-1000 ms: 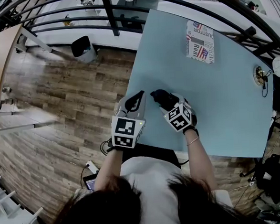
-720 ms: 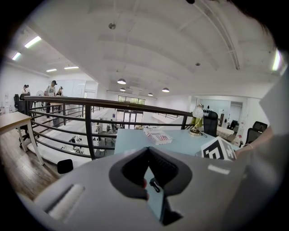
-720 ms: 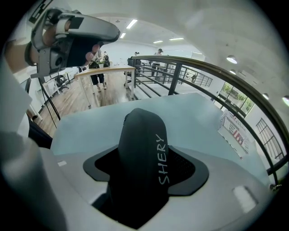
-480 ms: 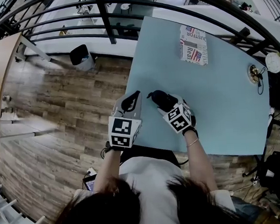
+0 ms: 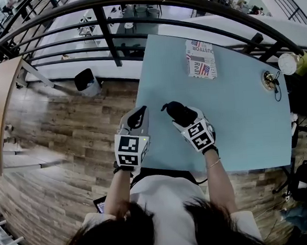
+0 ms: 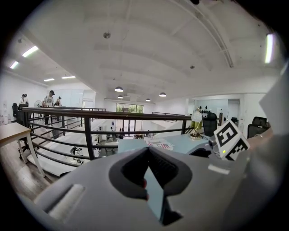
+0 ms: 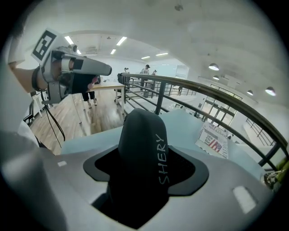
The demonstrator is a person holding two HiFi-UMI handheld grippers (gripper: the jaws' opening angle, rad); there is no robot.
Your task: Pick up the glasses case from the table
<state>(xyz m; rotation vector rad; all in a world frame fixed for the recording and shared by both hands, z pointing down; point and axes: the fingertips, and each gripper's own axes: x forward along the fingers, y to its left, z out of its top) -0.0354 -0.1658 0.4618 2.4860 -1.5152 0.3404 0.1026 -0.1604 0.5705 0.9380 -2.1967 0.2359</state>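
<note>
The glasses case is black and rounded, with white "SHERY" lettering on it. My right gripper is shut on it and holds it a little above the light-blue table, near the table's front left part. The case's far end sticks out past the jaws and tilts upward. My left gripper hangs just off the table's left edge, beside the right one, shut with nothing in it. In the left gripper view the black pads meet with only a thin sliver between them.
A newspaper-print pouch lies at the table's far side. A small brass lamp stands at the right edge. Black railing runs beyond the table. A dark bin stands on the wooden floor at left.
The right gripper has kept its hold on the case throughout. Both grippers have drifted slightly left and toward the person; the head camera has tilted, showing more beyond the railing.
</note>
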